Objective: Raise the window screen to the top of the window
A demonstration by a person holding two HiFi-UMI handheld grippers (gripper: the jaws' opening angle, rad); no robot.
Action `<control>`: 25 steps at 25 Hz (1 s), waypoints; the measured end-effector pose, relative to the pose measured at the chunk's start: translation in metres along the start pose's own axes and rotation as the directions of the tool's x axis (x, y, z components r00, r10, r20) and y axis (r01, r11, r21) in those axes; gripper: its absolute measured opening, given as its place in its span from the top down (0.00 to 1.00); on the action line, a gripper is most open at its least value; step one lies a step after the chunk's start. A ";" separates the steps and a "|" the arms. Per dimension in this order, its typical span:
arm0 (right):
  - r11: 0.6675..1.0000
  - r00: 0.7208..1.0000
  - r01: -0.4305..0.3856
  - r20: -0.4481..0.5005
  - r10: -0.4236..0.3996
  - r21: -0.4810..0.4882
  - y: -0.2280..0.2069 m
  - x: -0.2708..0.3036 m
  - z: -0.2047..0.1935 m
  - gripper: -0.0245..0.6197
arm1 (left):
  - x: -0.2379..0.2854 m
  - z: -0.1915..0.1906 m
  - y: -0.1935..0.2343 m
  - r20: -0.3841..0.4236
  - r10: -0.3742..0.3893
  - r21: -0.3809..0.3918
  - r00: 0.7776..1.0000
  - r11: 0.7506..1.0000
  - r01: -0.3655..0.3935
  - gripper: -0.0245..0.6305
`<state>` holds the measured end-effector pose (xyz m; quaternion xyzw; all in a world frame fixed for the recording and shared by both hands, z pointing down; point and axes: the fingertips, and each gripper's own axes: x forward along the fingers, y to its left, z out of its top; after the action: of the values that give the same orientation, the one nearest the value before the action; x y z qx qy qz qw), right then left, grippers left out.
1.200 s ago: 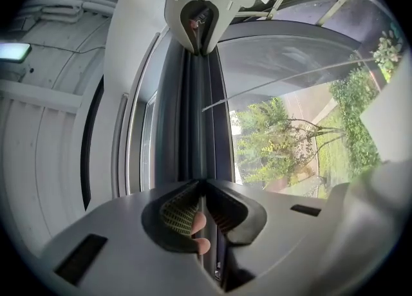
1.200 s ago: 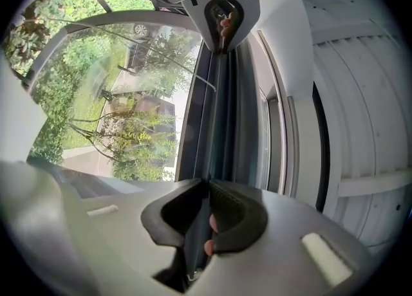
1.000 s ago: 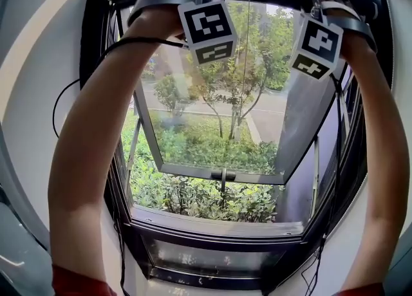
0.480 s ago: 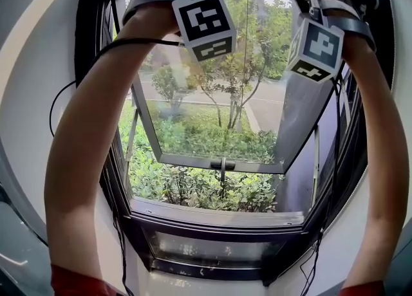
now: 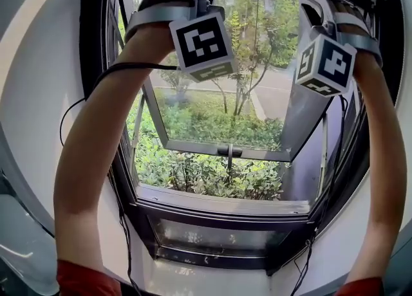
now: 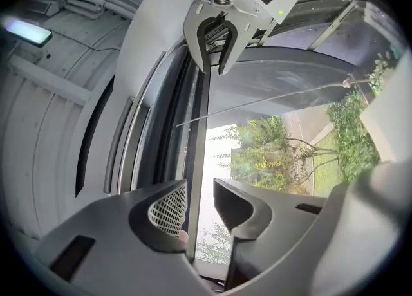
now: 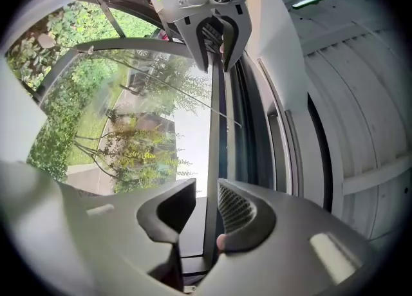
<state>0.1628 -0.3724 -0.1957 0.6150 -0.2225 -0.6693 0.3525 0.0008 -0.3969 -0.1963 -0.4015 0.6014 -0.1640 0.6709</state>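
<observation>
Both of my grippers reach up to the top of the window, their marker cubes showing in the head view, left [image 5: 205,44] and right [image 5: 326,63]. The window screen's thin grey bar [image 6: 196,140] runs across the top of the opening. It passes through the gap of my left gripper [image 6: 199,208] and of my right gripper [image 7: 206,214]. Both pairs of jaws have just been opening, and the pads stand off the bar [image 7: 214,140] on each side. Each gripper view shows the other gripper [image 6: 215,37] [image 7: 215,34] further along the same bar. The fingertips are hidden in the head view.
A glass casement pane [image 5: 219,114] hangs open outward, with a dark handle [image 5: 230,150] on its lower rail. Below it lies the sill [image 5: 219,201]. Black cables [image 5: 122,224] hang down the left frame. A curved white wall [image 5: 38,95] flanks the window, and trees stand outside.
Both hands and their cubes have come down from the dark housing at the window's top. That housing now sits at the picture's upper edge.
</observation>
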 end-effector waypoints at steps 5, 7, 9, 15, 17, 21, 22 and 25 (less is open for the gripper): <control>1.000 1.000 -0.011 0.025 0.010 0.014 0.019 -0.016 0.010 0.80 | -0.019 0.003 -0.022 0.030 -0.015 -0.005 0.999 1.000 0.015 0.79; 1.000 0.999 -0.014 0.034 0.013 0.022 0.026 -0.022 0.012 0.80 | -0.028 0.003 -0.036 0.040 -0.046 0.000 0.998 0.999 0.046 0.79; 0.999 0.999 -0.016 0.043 0.014 0.028 0.032 -0.028 0.014 0.79 | -0.035 0.003 -0.045 0.045 -0.049 0.005 0.998 0.999 0.049 0.79; 0.998 0.998 -0.032 0.060 0.028 0.061 0.053 -0.047 0.019 0.79 | -0.061 0.004 -0.072 0.072 -0.043 -0.010 0.996 0.999 0.044 0.79; 0.995 0.997 -0.044 0.063 0.039 0.092 0.062 -0.053 0.019 0.79 | -0.068 0.003 -0.083 0.080 -0.041 -0.025 0.996 0.999 0.044 0.79; 0.987 0.996 -0.075 0.066 0.066 0.142 0.085 -0.066 0.020 0.78 | -0.082 0.002 -0.108 0.089 -0.074 -0.072 0.993 0.994 0.081 0.79; 0.984 0.995 -0.085 0.063 0.075 0.156 0.091 -0.068 0.019 0.78 | -0.085 0.001 -0.114 0.091 -0.080 -0.079 0.993 0.993 0.088 0.79; 0.972 0.993 -0.118 0.053 0.110 0.201 0.112 -0.076 0.018 0.78 | -0.093 -0.005 -0.132 0.080 -0.110 -0.100 0.991 0.988 0.117 0.79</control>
<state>0.1666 -0.3914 -0.0600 0.6198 -0.3321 -0.6345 0.3208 0.0101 -0.4152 -0.0358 -0.4754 0.5600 -0.1553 0.6605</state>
